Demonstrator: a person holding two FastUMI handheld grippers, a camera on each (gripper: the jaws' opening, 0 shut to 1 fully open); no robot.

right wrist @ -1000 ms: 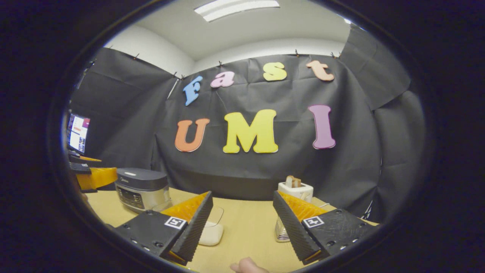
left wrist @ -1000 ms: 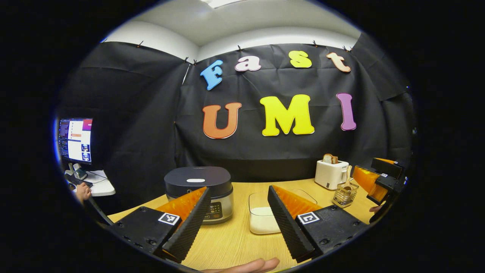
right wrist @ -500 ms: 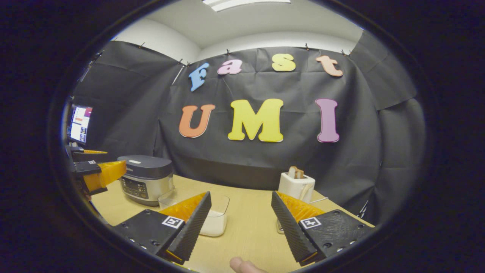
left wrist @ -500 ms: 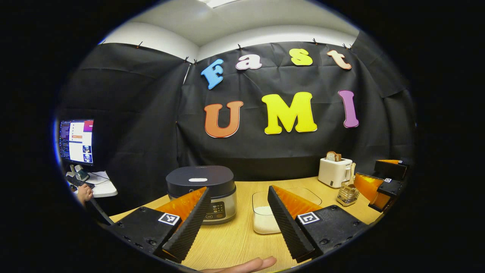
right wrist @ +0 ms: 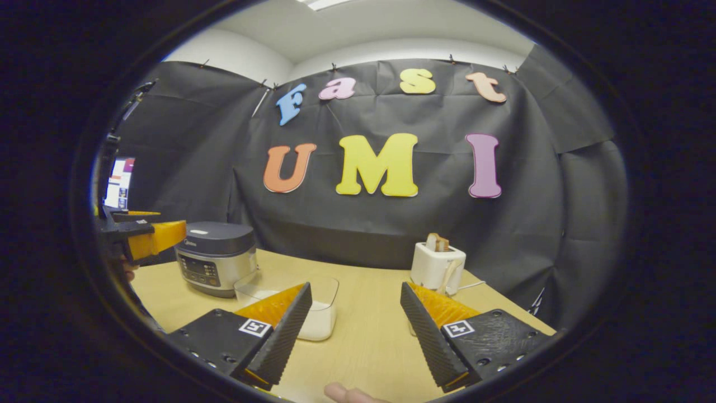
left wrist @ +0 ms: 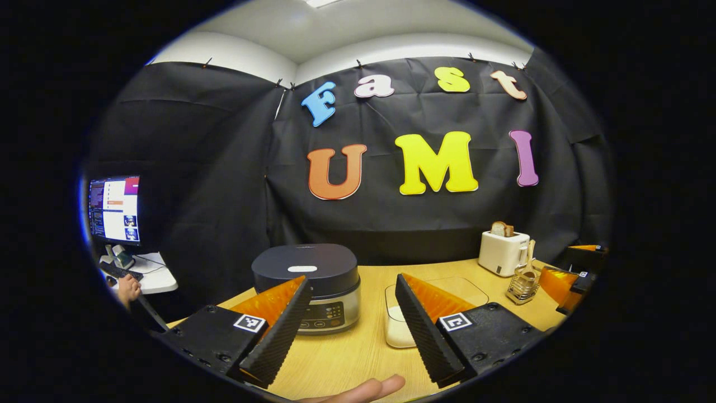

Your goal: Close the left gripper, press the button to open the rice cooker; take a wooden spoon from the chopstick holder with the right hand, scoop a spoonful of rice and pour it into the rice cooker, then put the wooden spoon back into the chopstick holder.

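The dark-lidded rice cooker stands shut on the wooden table, just past my left gripper, which is open and holds nothing. A clear tub of rice sits beside the cooker, partly behind one finger. At the right, a wire chopstick holder carries the wooden spoon. My right gripper is open and bare above the table, with the rice tub to its front left and the cooker farther left. The left gripper hangs near the cooker.
A white toaster with bread stands at the back right, also the toaster ahead of my right gripper. A monitor and a person's hand are off the table's left. A fingertip shows at the bottom edge.
Both grippers stayed open. The left view swung leftward, so cooker and tub slid right. The right view tipped down, showing more table and the cooker closer in.
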